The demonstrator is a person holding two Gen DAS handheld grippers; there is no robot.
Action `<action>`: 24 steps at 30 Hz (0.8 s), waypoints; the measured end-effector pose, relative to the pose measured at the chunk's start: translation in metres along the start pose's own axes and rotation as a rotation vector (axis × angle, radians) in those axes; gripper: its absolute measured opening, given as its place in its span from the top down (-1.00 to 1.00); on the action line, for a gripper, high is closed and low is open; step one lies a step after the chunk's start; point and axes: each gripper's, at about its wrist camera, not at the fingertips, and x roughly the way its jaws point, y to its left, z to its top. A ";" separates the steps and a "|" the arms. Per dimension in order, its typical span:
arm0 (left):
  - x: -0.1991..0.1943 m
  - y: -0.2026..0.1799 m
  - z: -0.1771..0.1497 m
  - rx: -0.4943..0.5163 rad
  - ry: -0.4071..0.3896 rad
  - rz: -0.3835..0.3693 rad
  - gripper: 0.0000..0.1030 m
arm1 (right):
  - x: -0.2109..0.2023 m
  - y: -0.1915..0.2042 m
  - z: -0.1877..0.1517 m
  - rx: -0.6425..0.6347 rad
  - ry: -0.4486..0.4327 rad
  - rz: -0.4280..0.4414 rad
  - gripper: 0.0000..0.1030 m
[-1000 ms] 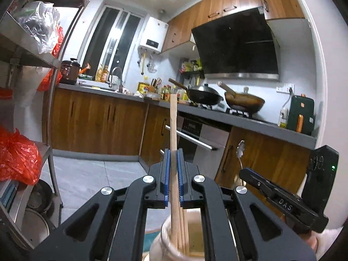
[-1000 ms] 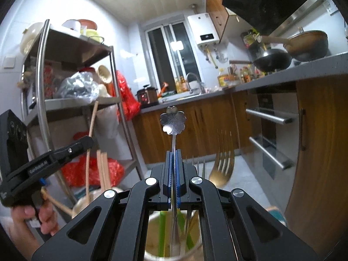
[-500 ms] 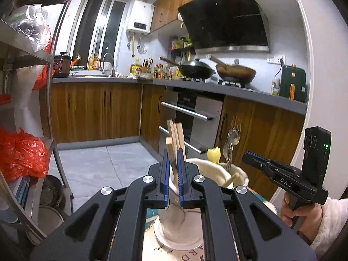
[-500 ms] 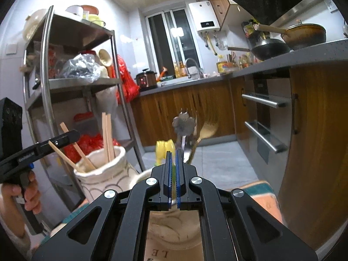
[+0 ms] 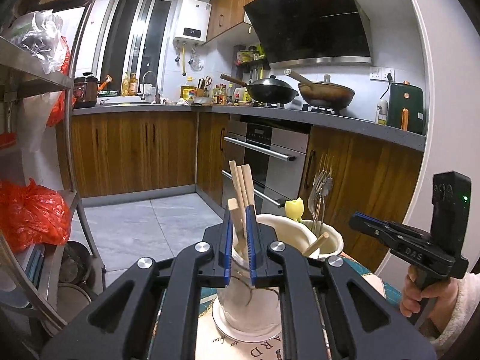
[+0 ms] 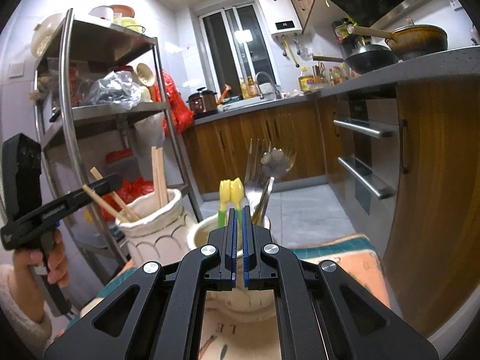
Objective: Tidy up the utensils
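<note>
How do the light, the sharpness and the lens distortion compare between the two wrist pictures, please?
Left wrist view: evenly lit and sharp; the fisheye bends the counter and darkens the corners. Right wrist view: the ceiling washes out near the top, the shelf rack bows, and the forks are blurred.

Two woks (image 5: 271, 90) sit on the stove at upper right; a steel shelf rack (image 6: 99, 111) with red bags (image 5: 30, 216) stands at left.

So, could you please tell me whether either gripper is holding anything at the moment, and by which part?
Nothing is gripped. The left gripper has just been opening; a chopstick stands loose between its pads. The right gripper is shut, empty.
</note>
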 end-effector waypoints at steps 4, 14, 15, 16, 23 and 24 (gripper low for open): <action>-0.009 0.001 -0.003 -0.010 -0.004 0.002 0.45 | -0.012 0.000 -0.007 -0.016 0.035 0.000 0.80; -0.047 0.005 -0.030 -0.012 0.033 0.056 -0.14 | -0.030 -0.001 -0.030 -0.072 0.119 -0.024 0.24; -0.049 0.002 -0.033 -0.001 0.039 0.063 -0.18 | -0.031 0.001 -0.031 -0.081 0.120 -0.028 0.13; -0.050 -0.002 -0.038 0.011 0.044 0.069 -0.28 | -0.032 0.002 -0.032 -0.089 0.117 -0.030 -0.03; -0.055 -0.033 -0.067 0.051 0.036 0.091 -0.88 | -0.044 0.021 -0.035 -0.159 0.066 -0.042 -0.57; -0.056 -0.035 -0.071 0.049 0.032 0.093 -0.89 | -0.045 0.022 -0.035 -0.164 0.058 -0.045 -0.63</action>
